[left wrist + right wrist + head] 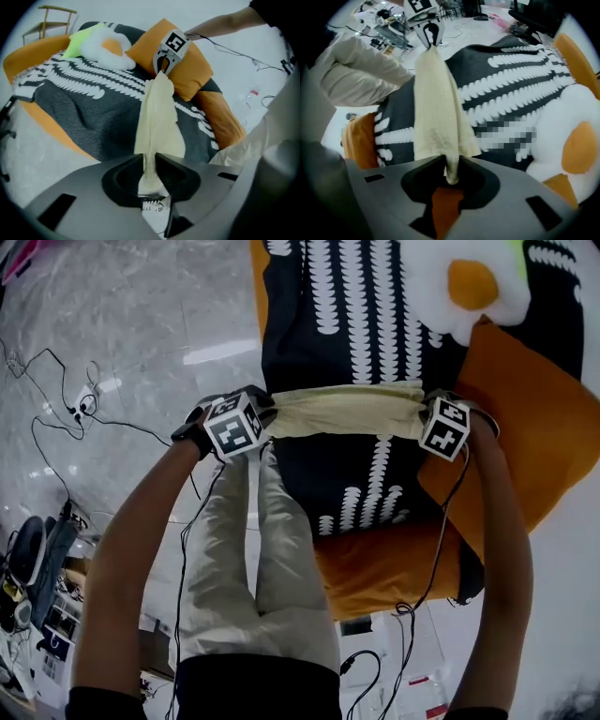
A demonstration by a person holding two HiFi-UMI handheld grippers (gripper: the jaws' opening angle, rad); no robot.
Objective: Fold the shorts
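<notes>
Shorts: cream cloth (345, 412), gathered into a narrow band, pulled taut between the two tongs, held up over the bed (44, 121) rather than lying on it.
Left tongs: (151, 161) closed on one end of the band, cloth pinched between the pads.
Right tongs: (451, 164) closed on the other end, a tuck of fabric clamped in the same way.
Done so far: judged partway, the garment already narrowed lengthwise and both ends secured.
Left to do: probably laying the band flat on the blanket (319, 334), bringing end to end, smoothing the bundle.
Landing spot: dark striped blanket with white pattern, bare directly below the band.
Surroundings: fried-egg plush (469, 282) at the far side, orange cushions (534, 427) just beside the right tongs, cables (56, 409) on the floor.
Obstructions: cushion edge close under the right end, likely to crowd a flat lay; own trouser legs (258, 568) near the bed edge.
</notes>
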